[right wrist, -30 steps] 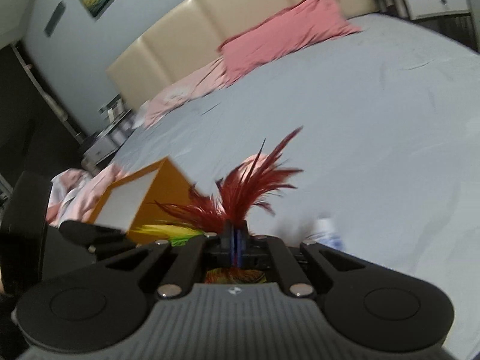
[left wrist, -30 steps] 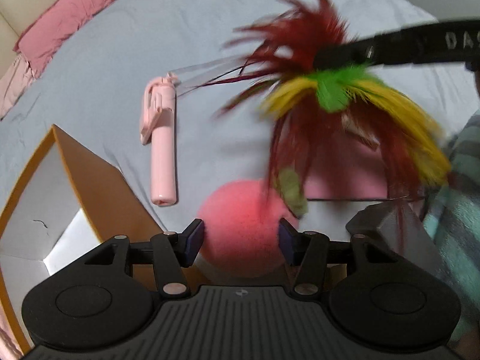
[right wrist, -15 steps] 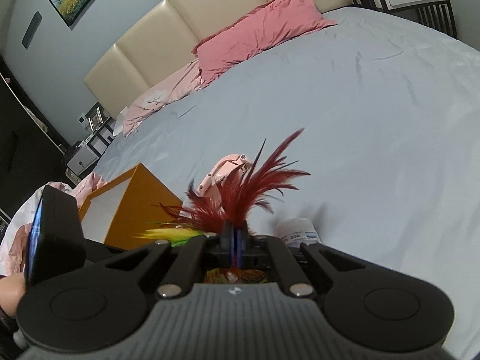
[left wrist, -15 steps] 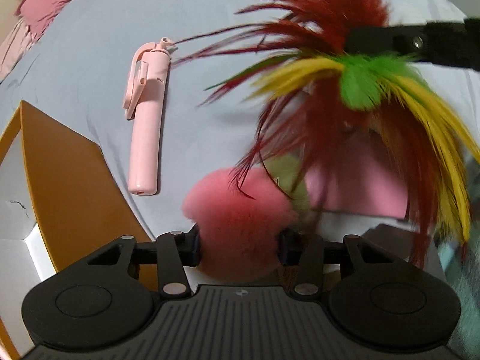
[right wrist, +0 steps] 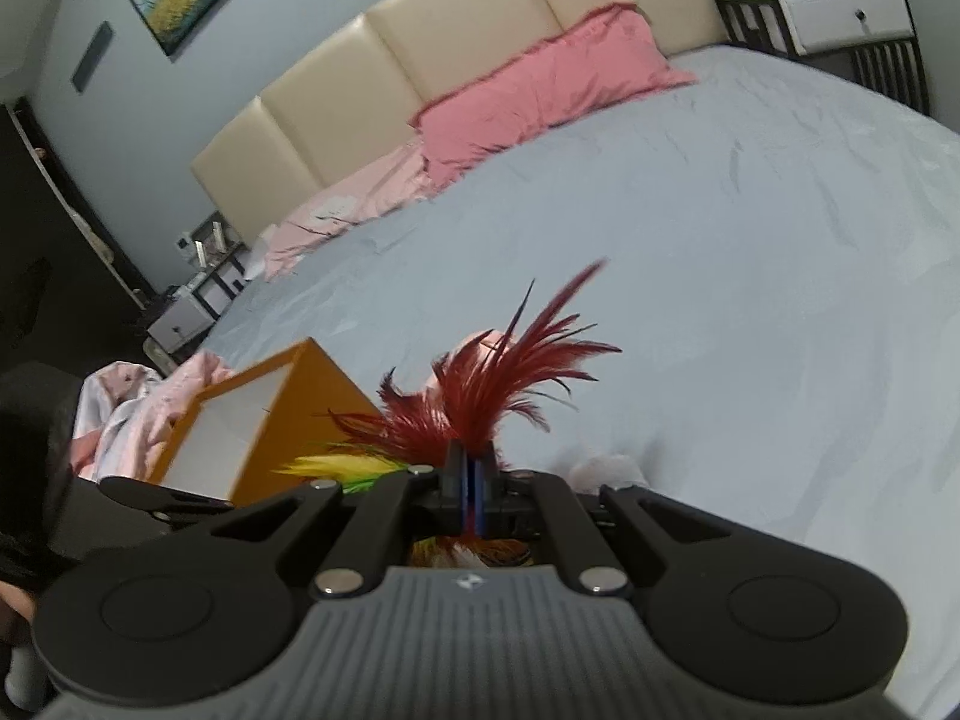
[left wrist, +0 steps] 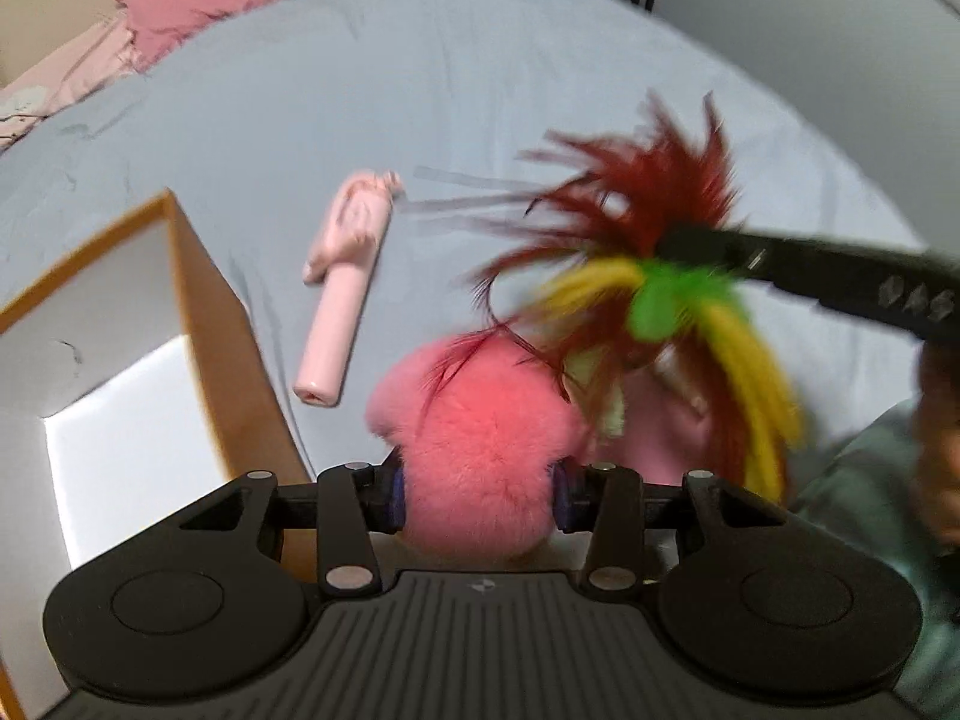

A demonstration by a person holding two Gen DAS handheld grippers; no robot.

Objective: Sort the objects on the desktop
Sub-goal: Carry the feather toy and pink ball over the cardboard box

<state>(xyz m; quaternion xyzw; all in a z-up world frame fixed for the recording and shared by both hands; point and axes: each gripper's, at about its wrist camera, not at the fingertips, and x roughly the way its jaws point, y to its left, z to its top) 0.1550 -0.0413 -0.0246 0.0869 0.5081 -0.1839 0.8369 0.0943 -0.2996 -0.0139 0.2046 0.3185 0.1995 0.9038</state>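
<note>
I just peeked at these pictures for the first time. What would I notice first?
Probably the bright feather toy, red, yellow and green, pinched in the right gripper above the bed. Next, the fluffy pink ball squeezed between the jaws of the left gripper. An open orange box sits to the left.

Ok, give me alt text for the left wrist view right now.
The left tool grips a fluffy pink pompom above a grey bedsheet. The right tool holds a red, yellow and green feather toy; an open orange box sits left, beside a pink stick.
</note>
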